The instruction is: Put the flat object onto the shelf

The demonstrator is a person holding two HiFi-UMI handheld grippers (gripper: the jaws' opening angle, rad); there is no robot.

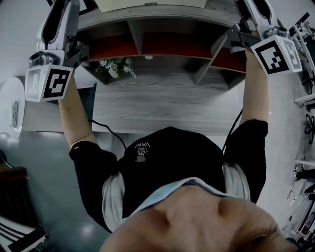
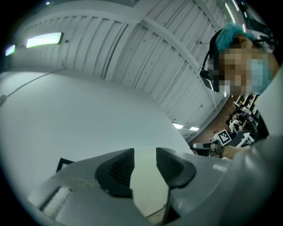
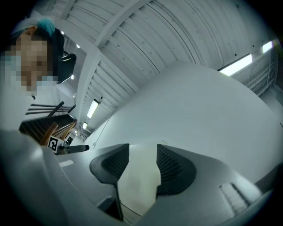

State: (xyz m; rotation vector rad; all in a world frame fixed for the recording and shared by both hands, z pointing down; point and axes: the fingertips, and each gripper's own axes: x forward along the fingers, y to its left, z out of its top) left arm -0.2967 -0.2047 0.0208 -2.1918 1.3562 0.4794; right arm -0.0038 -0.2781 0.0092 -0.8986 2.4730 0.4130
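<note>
Cream flat object (image 1: 147,5) lies at 12 o'clock atop the shelf (image 1: 162,19) (mostly cropped). My left gripper (image 2: 145,165) and right gripper (image 3: 142,164) hold jaws apart astride it; close both evenly, keeping it level.

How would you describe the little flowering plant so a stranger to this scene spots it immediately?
Start at the grey wood-grain desk and the shelf unit with red back panels standing on it. At the unit's left end, just below the red panel, sits the plant. It is the only leafy green thing there, dotted with small white flowers.
</note>
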